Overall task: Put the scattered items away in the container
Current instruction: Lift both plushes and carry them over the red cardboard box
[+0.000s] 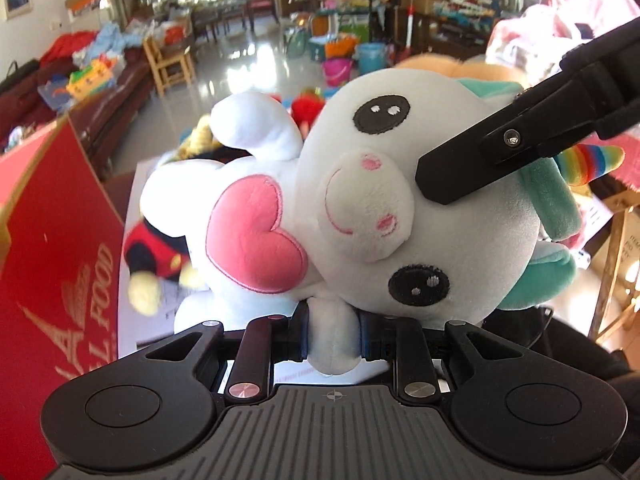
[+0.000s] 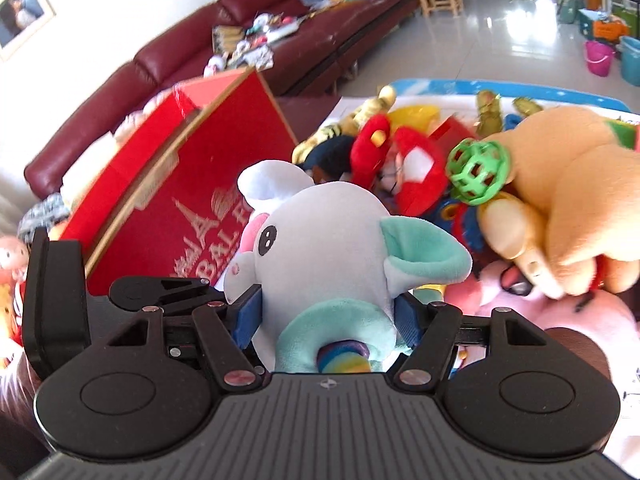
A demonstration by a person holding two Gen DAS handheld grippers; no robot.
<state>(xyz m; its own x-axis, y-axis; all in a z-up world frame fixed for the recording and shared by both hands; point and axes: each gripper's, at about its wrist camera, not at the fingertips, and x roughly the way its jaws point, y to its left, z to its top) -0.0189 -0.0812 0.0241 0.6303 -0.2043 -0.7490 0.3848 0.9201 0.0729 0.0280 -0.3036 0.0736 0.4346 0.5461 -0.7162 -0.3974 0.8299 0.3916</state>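
**Inspector A:** Left wrist view. The unicorn, a white plush, is seen held off the surface. The left gripper is closed narrow on one of its small white limbs. A finger of the right gripper is pressed against the head. The red box stands just left of the unicorn, its printed flap raised.

**Inspector B:** Right wrist view. The right gripper is set wide, its blue pads against both sides of the unicorn, behind the head. The box is left of the unicorn and beyond it, and its mouth is not shown. A toy pile lies right of the unicorn, a green lattice ball and a tan plush among it.

**A:** Step judged: the carry to the box, the toy being held by both grippers.

**B:** The next move is judged to call for clearance over the flap before release. More toys remain to be gathered.

**A:** Surface: a printed mat under the pile. Room: maroon sofa behind the box, glossy tiled floor, cluttered with goods.
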